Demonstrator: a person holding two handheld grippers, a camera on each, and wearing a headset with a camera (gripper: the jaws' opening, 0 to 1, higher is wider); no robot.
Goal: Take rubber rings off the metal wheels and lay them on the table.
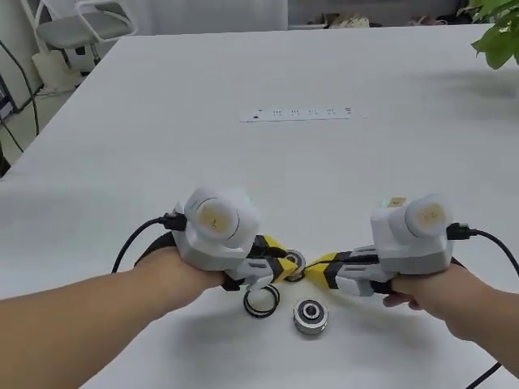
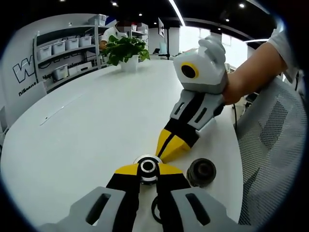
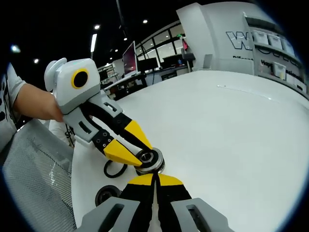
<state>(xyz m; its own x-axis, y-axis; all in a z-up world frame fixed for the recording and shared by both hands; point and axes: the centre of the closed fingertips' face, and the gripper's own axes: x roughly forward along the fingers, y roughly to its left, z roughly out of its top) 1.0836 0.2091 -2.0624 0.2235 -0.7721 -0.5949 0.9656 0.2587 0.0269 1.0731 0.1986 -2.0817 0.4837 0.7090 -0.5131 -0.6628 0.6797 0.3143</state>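
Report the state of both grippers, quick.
Left gripper: shut on a wheel.
Right gripper: jaws shut, nothing seen between them, tips at that same wheel.

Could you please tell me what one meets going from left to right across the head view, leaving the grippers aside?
The chair → loose rubber ring → unheld metal wheel → plant.

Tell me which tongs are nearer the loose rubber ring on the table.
Left. The left tongs are right over the rubber ring; the right tongs point at the held wheel, farther off.
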